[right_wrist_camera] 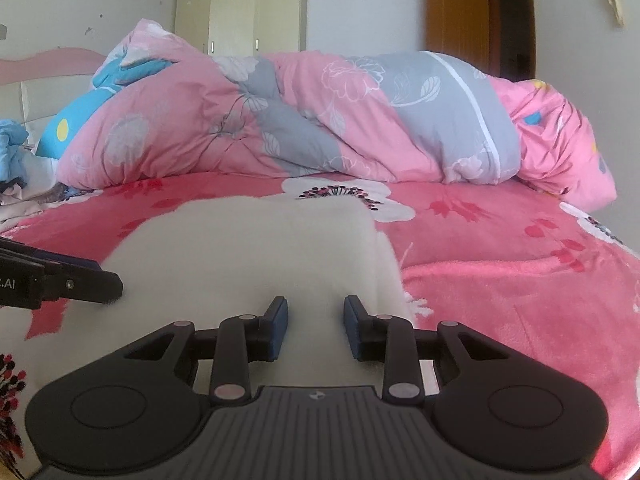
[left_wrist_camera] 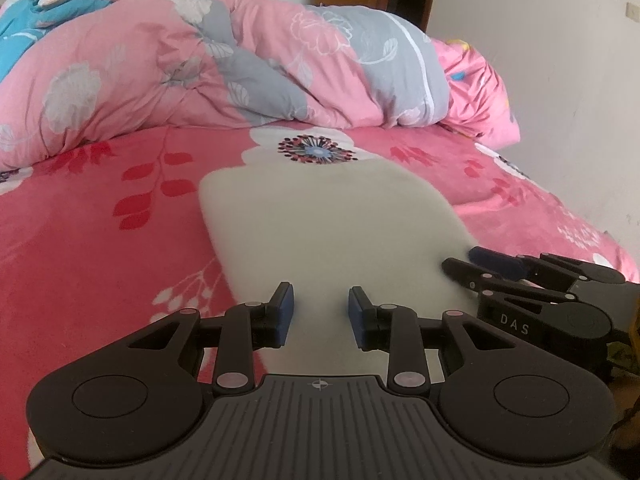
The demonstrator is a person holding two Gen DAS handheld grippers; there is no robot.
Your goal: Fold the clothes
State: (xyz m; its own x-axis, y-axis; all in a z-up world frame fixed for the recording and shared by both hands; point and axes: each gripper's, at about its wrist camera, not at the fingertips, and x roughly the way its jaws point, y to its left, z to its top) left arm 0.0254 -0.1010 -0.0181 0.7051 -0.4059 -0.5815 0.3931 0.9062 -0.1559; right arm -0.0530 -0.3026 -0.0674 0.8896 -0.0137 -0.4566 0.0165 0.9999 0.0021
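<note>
We see a cream-white garment lying on the bed just ahead of both grippers, soft and fleecy in surface, folded into a smooth rounded slab with no creases we can make out. Its long axis runs away from the tools toward the heaped quilt, and the far end is a blunt, curved edge. The near end passes beneath the gripper bodies and is hidden, so we cannot tell how far it reaches toward us or what kind of garment it is; the fabric is also slightly blurred.

The left gripper stands with its blue-padded fingers parted over the cloth, an open gap of bare fabric between them and nothing pinched. The right gripper is the same: jaws apart above the garment, gripping nothing. From the left wrist view, the right gripper comes in from the right, turned on its side, its tips at the garment's right edge; whether they touch it we cannot tell.

Beneath the garment spreads a plush pink blanket printed with red leaves and white flowers. Beyond it the puffy pink-and-grey quilt lies crumpled across the bed. Farther back stand a pale wardrobe and a brown door, partly cut off.
</note>
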